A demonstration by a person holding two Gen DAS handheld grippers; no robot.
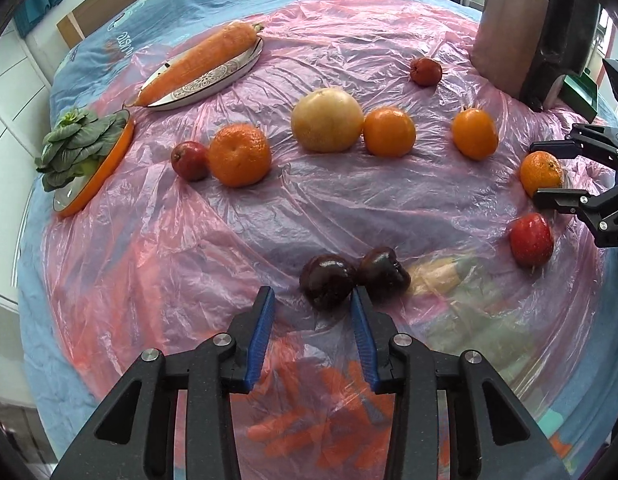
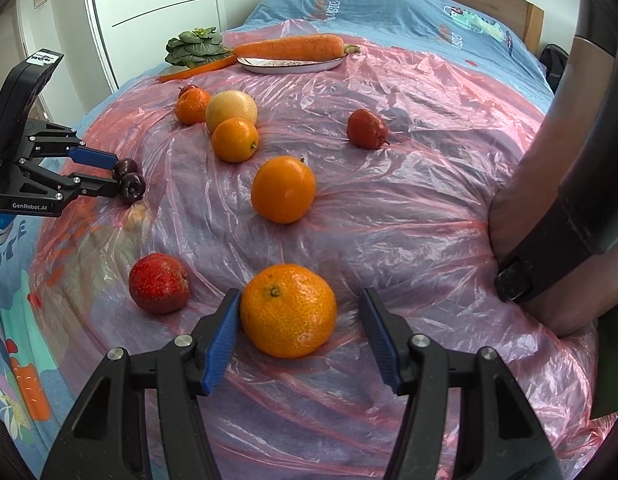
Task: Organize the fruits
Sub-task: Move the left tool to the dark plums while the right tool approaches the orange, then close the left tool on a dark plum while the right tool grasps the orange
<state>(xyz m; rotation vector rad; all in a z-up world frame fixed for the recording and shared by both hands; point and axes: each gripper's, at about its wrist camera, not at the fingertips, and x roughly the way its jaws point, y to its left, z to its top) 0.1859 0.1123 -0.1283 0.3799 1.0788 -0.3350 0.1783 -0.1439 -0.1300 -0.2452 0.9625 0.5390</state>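
The fruits lie scattered on a crinkled pink plastic sheet (image 2: 409, 208) spread over a blue printed bedcover (image 2: 389, 4); all positions below refer to this sheet.

Left gripper (image 1: 313, 294): blue-padded jaws partly open, nothing clamped between them. Two dark purple glossy plums (image 1: 329, 280) lie touching each other at the near edge of the sheet, just ahead of the fingertips. In the right wrist view these plums sit against the tips at the sheet's left edge; whether the pads actually touch them cannot be told.

Right gripper (image 2: 299, 300): jaws wide open, straddling a dimpled orange mandarin (image 2: 288, 310) that rests on the sheet. The left pad is at or touching the peel; the right pad stands clear of it.

A red speckled fruit (image 2: 159, 288) lies beside the mandarin. Mid-sheet lie a smooth orange (image 2: 283, 189), a smaller orange (image 2: 234, 139) and a pale yellow round fruit (image 2: 231, 110). At the far edge, a long carrot (image 2: 289, 47) lies across a patterned white plate (image 2: 289, 66).
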